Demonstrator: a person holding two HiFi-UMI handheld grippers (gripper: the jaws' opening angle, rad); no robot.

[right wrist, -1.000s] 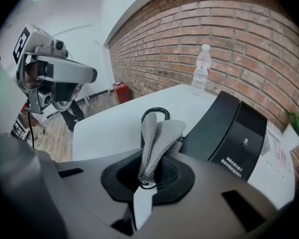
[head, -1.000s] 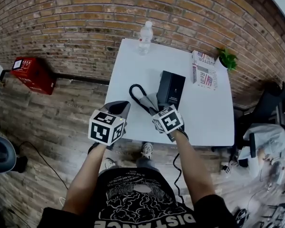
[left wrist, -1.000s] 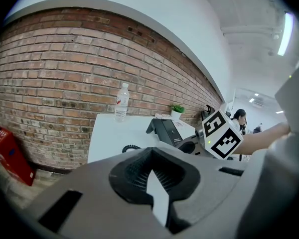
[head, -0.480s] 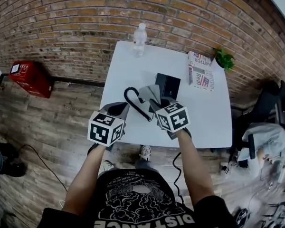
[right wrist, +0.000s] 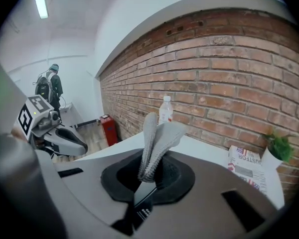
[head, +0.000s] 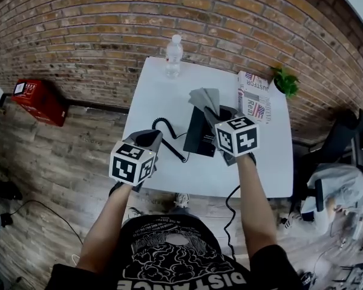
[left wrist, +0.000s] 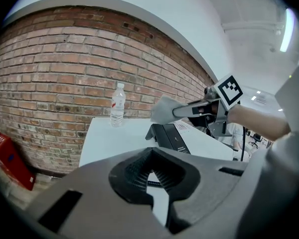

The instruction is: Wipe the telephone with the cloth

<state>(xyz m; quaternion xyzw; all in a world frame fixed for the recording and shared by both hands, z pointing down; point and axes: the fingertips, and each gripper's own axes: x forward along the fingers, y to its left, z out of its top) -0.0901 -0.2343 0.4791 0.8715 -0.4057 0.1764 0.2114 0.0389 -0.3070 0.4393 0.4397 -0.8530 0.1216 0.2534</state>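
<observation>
A black telephone lies mid-table on the white table, its coiled cord looping off to the left. My right gripper hovers over the phone's far end, shut on a grey cloth that sticks up from its jaws. The right gripper view shows the folded cloth pinched in the right gripper. At the table's near left edge my left gripper is shut on nothing. From the left gripper I see the telephone and the cloth above it.
A water bottle stands at the table's far edge. A newspaper and a small potted plant sit at the far right corner. On the floor are a red box and, right, a chair.
My right gripper has carried the cloth away from me, from the phone's near end to above its far end. The left gripper has stayed at the near left edge.
</observation>
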